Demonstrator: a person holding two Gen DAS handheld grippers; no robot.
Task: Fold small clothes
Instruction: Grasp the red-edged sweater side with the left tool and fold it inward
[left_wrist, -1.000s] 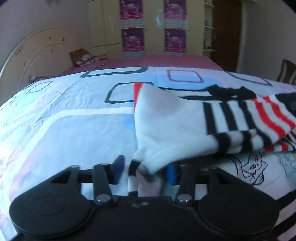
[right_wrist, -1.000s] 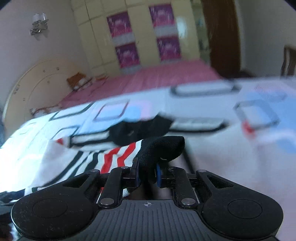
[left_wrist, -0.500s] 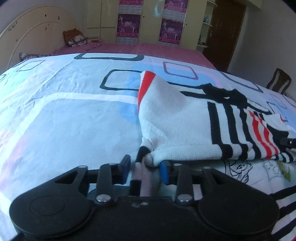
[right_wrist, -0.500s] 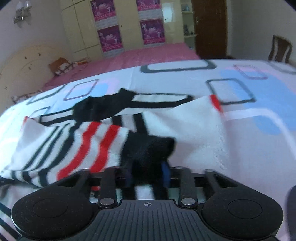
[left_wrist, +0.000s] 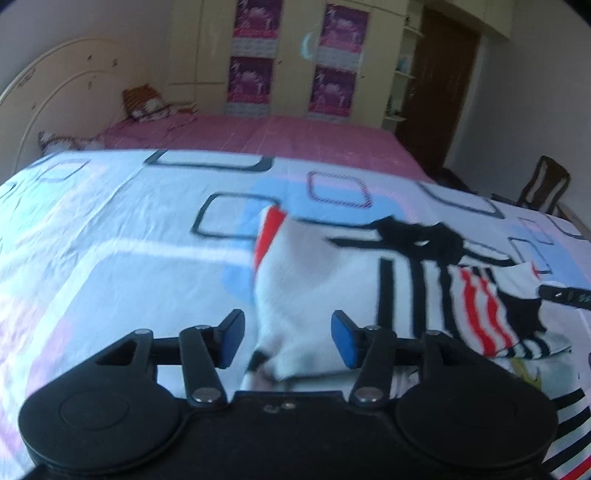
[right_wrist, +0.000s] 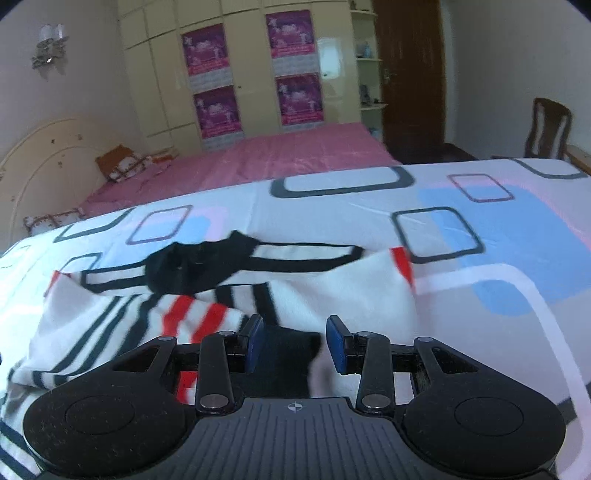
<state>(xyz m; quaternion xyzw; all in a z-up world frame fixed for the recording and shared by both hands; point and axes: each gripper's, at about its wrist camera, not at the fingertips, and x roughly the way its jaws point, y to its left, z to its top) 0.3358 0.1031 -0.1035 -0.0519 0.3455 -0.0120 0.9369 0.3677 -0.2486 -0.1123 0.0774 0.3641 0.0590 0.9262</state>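
Now released: the left claw (left_wrist: 287, 339) is opening, clear of the sweater (left_wrist: 332, 280) hem it pinched earlier. Right claw (right_wrist: 294, 343) stands spread over the dropped black cuff (right_wrist: 291, 347); this fold appears laid on the bed (right_wrist: 480, 295).

Daylit, motion blur, fisheye edges.

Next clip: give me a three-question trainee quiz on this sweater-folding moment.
1. True or false: the left claw pinches the striped sweater.
2. What colour is the sweater part between the right claw pads?
A black
B red
C pink
3. Fill in: the sweater lies on a patterned ____.

Key
1. False: its pads stand clear of the cloth as the jaws open.
2. A
3. bedsheet
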